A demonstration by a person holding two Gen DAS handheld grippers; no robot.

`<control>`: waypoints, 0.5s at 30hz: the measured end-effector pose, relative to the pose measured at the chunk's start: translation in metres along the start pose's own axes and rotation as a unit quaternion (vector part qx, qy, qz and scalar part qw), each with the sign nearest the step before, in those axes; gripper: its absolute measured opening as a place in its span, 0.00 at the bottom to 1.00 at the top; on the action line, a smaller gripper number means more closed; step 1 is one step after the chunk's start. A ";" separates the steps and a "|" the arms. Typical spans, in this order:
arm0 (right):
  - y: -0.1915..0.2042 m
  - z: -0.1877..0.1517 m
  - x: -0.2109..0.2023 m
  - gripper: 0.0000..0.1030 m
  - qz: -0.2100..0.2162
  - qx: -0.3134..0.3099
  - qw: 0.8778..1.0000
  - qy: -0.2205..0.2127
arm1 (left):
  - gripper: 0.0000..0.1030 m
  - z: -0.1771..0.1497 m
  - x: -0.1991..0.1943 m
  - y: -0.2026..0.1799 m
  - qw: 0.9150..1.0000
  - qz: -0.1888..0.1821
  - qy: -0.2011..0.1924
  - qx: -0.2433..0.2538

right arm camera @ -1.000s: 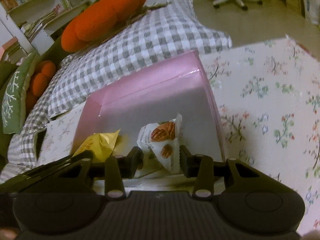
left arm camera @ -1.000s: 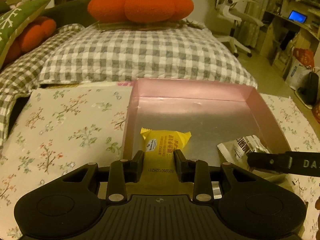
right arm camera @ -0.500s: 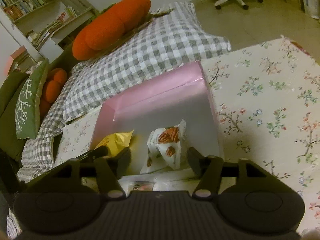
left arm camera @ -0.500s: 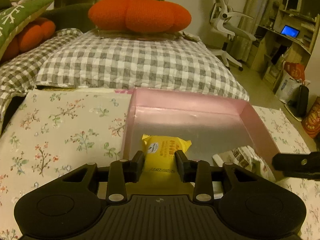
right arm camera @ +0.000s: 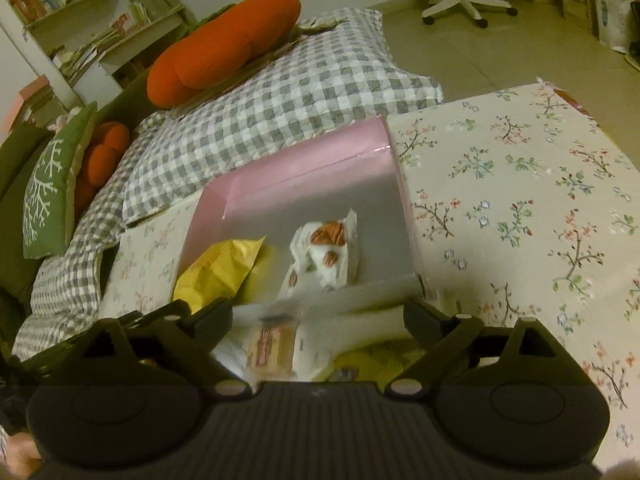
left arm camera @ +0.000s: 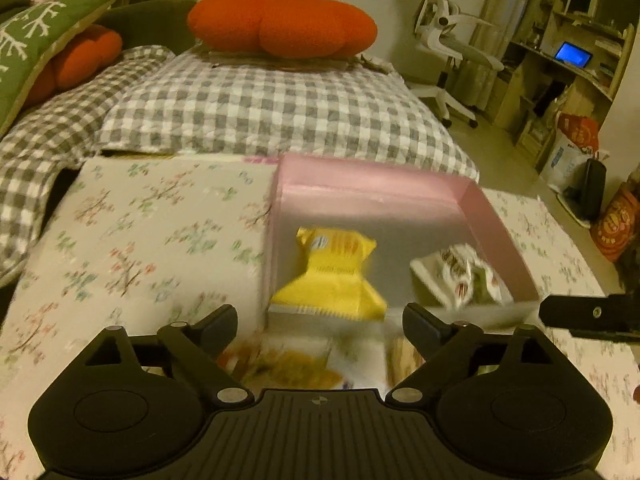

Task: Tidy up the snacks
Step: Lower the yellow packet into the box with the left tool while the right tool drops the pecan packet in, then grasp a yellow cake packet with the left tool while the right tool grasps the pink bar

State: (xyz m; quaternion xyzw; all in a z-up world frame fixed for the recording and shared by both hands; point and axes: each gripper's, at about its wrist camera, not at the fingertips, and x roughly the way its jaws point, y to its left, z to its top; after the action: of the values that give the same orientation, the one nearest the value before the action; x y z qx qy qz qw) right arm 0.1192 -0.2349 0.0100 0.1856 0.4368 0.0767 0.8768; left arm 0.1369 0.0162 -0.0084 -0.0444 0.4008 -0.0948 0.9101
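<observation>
A pink box [left arm camera: 376, 184] [right arm camera: 304, 160] stands on the flowered tablecloth. Inside it lie a yellow snack packet [left arm camera: 332, 272] [right arm camera: 218, 272] at the left and a white packet with nut pictures [left arm camera: 460, 276] [right arm camera: 326, 250] at the right. My left gripper [left arm camera: 320, 322] hangs just short of the box's near wall, jaws still opening wide, nothing between them. My right gripper [right arm camera: 318, 316] sits likewise back from the box, jaws opening, pads off the white packet. More blurred snack packets [left arm camera: 288, 364] [right arm camera: 272, 348] lie on the cloth under both grippers.
A grey checked quilt [left arm camera: 260, 108] with an orange pumpkin cushion [left arm camera: 280, 24] lies beyond the box. Green and orange cushions [right arm camera: 52, 184] sit at the left. A white office chair [left arm camera: 448, 40] and shelves stand at the right. The right gripper's finger [left arm camera: 588, 316] shows at the left view's right edge.
Both grippers opened and let go: the yellow packet and the white nut packet now lie in the box. Both grippers drew back and rose, so the box's near wall and loose packets show.
</observation>
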 end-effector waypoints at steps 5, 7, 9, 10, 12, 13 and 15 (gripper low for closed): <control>0.004 -0.015 -0.012 0.91 -0.005 -0.004 1.000 0.009 | 0.94 -0.017 -0.020 0.004 1.000 0.007 0.021 0.014; 0.006 -0.023 -0.015 0.92 -0.008 -0.008 1.000 0.014 | 0.94 -0.025 -0.026 0.006 0.999 0.012 0.031 0.023; 0.008 -0.030 -0.017 0.92 -0.013 -0.009 1.000 0.020 | 0.94 -0.033 -0.032 0.008 0.998 0.025 0.043 0.028; 0.008 -0.035 -0.018 0.92 -0.014 -0.011 1.000 0.023 | 0.94 -0.037 -0.034 0.009 0.998 0.028 0.046 0.028; 0.011 -0.043 -0.019 0.92 -0.017 -0.019 0.999 0.031 | 0.94 -0.045 -0.037 0.014 0.997 0.029 0.058 0.028; 0.012 -0.047 -0.020 0.92 -0.019 -0.023 0.999 0.035 | 0.94 -0.047 -0.037 0.016 0.997 0.032 0.066 0.026; 0.016 -0.056 -0.019 0.92 -0.031 -0.029 0.998 0.045 | 0.94 -0.051 -0.039 0.020 0.996 0.037 0.080 0.011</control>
State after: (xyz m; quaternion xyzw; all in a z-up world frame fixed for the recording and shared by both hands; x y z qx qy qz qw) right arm 0.0641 -0.2117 -0.0006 0.1428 0.4786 0.0705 0.8634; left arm 0.0764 0.0434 -0.0181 -0.0116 0.4724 -0.0686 0.8786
